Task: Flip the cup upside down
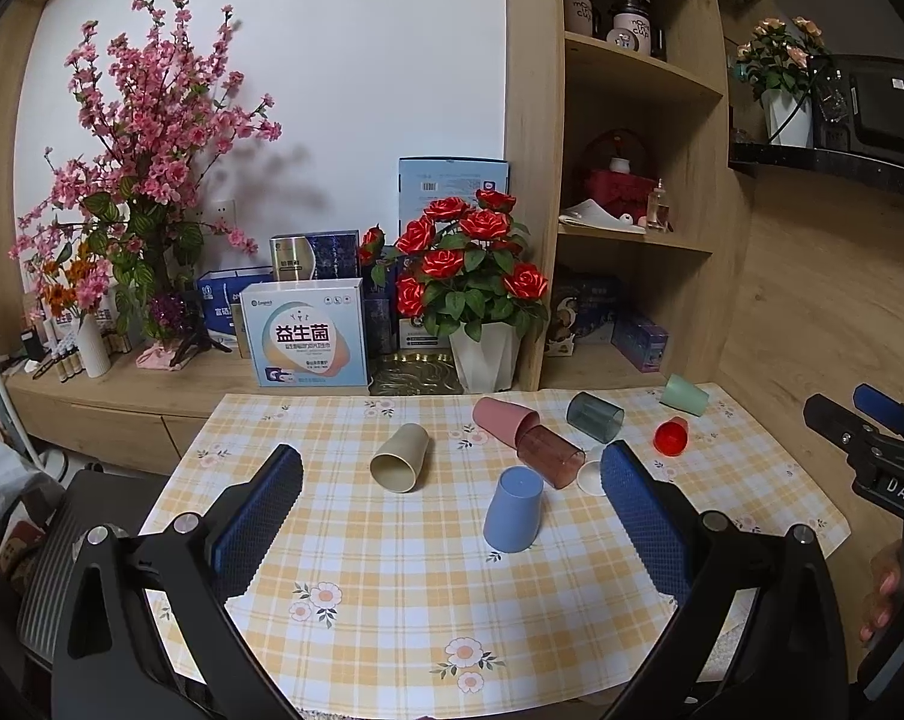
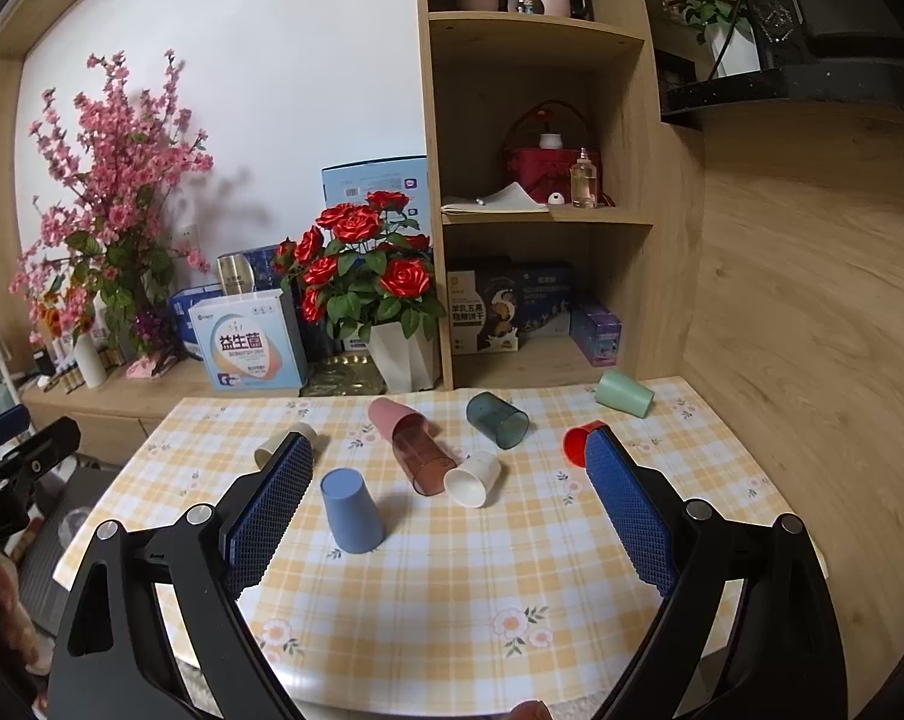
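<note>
Yellow checked cloth [image 2: 452, 588] covers the table, which stands against a wooden shelf [image 2: 541, 216] and a rose pot [image 2: 401, 354]. Its near half is bare and offers free room. A blue cup [image 2: 351, 510] stands upside down near the middle; beige cup [image 1: 399, 457], pink cup [image 2: 392, 417], brown cup [image 2: 425, 462], white cup [image 2: 472, 479], grey cup [image 2: 496, 420], red cup [image 2: 574, 444] and green cup [image 2: 624, 394] lie on their sides behind it. Left gripper [image 1: 452, 516] and right gripper [image 2: 449, 510] both hover with fingers wide apart, holding nothing.
</note>
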A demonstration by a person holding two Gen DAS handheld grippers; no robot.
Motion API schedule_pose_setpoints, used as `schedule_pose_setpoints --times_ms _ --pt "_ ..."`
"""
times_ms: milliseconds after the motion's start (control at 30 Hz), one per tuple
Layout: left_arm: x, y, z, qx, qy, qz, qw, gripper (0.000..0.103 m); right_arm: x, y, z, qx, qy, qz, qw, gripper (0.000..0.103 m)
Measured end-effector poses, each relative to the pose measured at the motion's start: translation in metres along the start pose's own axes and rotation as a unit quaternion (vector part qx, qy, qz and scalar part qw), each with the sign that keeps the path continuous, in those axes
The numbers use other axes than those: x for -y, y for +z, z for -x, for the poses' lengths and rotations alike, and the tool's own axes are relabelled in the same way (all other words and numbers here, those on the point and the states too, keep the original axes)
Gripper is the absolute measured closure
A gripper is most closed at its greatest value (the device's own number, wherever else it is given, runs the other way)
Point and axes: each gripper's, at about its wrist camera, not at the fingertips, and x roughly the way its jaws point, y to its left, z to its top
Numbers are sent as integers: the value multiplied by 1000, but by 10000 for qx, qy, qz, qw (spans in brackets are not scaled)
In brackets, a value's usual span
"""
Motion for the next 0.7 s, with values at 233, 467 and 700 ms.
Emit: schedule_pose_setpoints --times_ms 233,467,700 --pt "-2 0 0 6 31 20 10000 6 -1 1 1 43 -28 6 10000 14" --pt "-6 -2 -1 -18 77 78 9999 6 -2 0 1 31 -37 20 10000 14" --pt "-7 -2 -1 -14 88 88 9999 6 -2 -2 0 -13 -39 11 10000 14"
